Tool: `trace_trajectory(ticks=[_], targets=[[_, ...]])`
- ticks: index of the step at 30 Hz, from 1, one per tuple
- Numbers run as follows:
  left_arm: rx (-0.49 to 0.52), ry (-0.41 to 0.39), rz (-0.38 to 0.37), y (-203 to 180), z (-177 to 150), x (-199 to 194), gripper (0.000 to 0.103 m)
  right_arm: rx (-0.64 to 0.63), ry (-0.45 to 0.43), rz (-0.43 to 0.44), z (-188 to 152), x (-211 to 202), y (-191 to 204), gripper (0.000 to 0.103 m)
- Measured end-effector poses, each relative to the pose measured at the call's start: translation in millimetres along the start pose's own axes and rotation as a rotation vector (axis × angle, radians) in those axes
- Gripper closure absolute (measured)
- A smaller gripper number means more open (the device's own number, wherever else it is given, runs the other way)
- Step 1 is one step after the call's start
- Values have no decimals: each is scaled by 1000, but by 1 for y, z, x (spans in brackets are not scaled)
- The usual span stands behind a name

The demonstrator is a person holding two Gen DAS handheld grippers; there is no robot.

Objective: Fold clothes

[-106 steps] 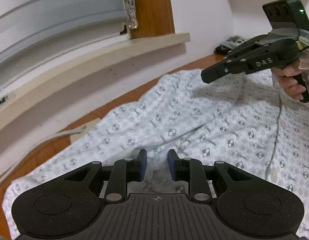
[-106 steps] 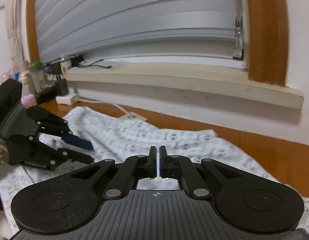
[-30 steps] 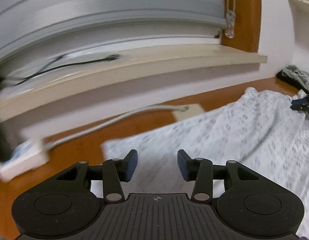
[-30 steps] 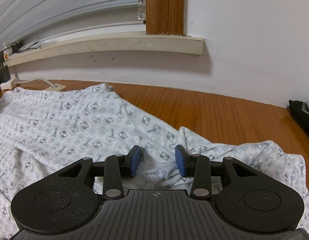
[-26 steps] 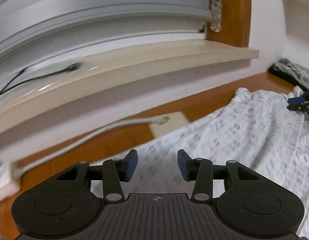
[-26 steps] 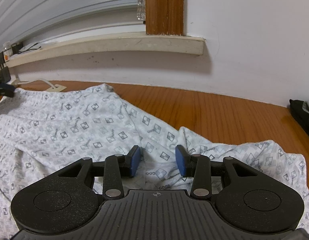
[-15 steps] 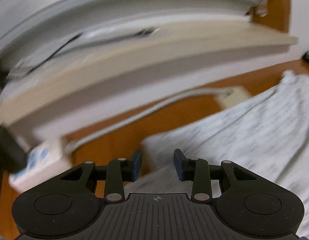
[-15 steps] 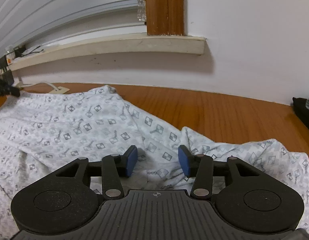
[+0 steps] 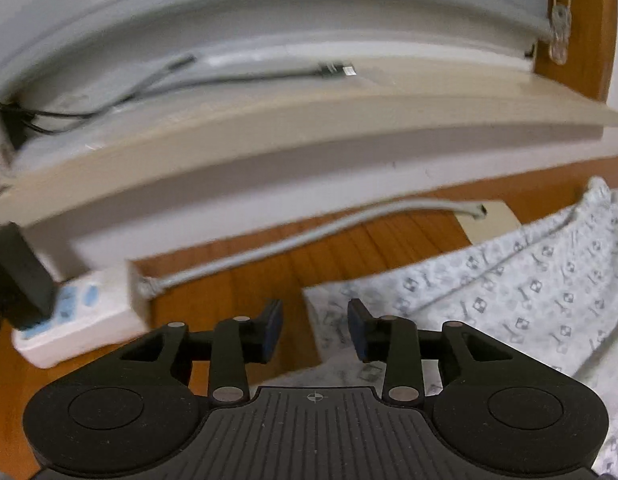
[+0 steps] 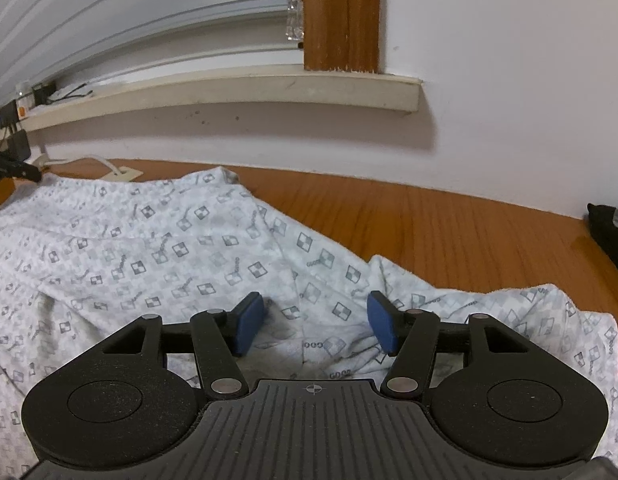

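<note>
A white garment with a grey check print (image 10: pixel 157 256) lies spread on the wooden floor (image 10: pixel 449 224). In the left wrist view its corner (image 9: pixel 489 300) lies at the right. My left gripper (image 9: pixel 313 330) is open, low over the garment's left corner edge, nothing between the pads. My right gripper (image 10: pixel 315 326) is open wide, just above a wrinkled fold of the garment, holding nothing. The tip of the left gripper (image 10: pixel 13 168) shows at the far left edge of the right wrist view.
A white power strip (image 9: pixel 77 312) with a black plug and a grey cable (image 9: pixel 293 240) lies on the floor by the wall. A window sill (image 10: pixel 229 92) runs along the wall. A dark bundle (image 10: pixel 609 232) lies at the far right.
My left gripper swung left to the garment's corner near the power strip and narrowed slightly. My right gripper opened wider and stayed over the same fold.
</note>
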State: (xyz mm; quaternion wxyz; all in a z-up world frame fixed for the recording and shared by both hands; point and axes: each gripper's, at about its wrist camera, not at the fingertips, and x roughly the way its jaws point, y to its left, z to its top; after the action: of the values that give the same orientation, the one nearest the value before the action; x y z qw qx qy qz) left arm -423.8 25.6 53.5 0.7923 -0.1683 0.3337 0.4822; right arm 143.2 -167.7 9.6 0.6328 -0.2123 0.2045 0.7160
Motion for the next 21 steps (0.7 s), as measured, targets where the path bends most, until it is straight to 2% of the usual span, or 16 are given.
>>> trace_trajectory(ticks=[1,2,9,10,11,12,14,21], targets=[[1,6,-13,-1,-1,3,83,1,0,1,0,0,0,45],[4,11,-23,-1,-1,4,102,2,0,0,0,0,0,45],[49,28,131,1,2,-1,103,-5,3,-2,0,0,0,45],[48,16,149,-1,4,-3,99,-5,3,-2,0,0,0,45],[47,3,167,-3,6,-5,88,-3,3,-1,0,-1,0,45],[48,-9,179,-7,8,-6,84,-2,3,0,0,-1,-1,45],[76,-29,112,-29,16,-1,71,-1,4,0,0,-1,0,45],[175,-100,-122,-109,43,14,66,1,2,1,1,-1,0,45]])
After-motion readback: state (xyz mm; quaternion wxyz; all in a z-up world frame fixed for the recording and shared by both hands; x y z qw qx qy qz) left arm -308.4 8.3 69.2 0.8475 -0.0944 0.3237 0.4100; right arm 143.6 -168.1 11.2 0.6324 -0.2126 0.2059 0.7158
